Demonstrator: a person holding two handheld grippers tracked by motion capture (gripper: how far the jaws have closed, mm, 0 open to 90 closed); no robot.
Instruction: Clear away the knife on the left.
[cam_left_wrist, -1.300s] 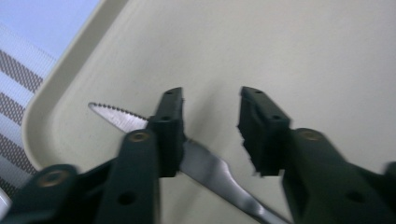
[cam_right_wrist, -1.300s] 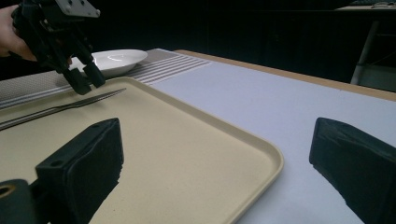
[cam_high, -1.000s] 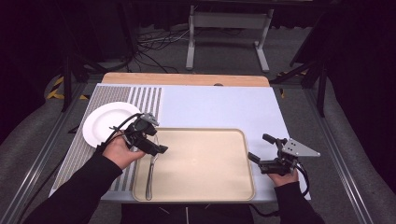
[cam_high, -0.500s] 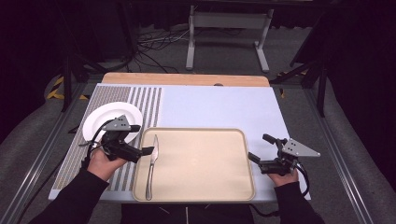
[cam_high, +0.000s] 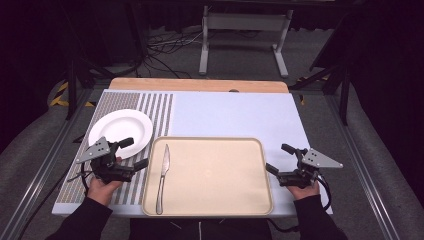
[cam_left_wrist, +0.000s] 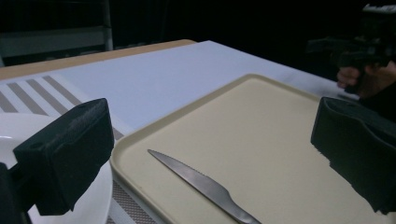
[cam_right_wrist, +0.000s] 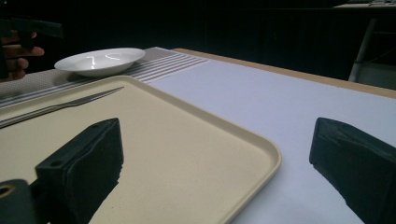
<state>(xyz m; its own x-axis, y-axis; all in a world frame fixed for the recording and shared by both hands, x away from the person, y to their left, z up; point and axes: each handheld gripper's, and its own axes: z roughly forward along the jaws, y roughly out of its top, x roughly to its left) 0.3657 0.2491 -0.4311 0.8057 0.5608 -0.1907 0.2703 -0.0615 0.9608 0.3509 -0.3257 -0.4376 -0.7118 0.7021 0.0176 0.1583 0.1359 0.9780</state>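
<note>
Knife (cam_high: 162, 176) lies along the tray's (cam_high: 215, 205) nine o'clock edge; left tool (cam_high: 131, 154) gapes wide beside it, right tool (cam_high: 278, 159) wide, both empty.

Dark room – grey floor (cam_high: 360, 125), cables (cam_high: 165, 47), metal stand (cam_high: 242, 30)

- Even overhead light falls on the table (cam_high: 235, 112), with dark surroundings.
- Soft glare streaks the plate (cam_right_wrist: 99, 60).
- Near jaws loom blurred and shadowed in both gripper views; shadows stay faint.
</note>
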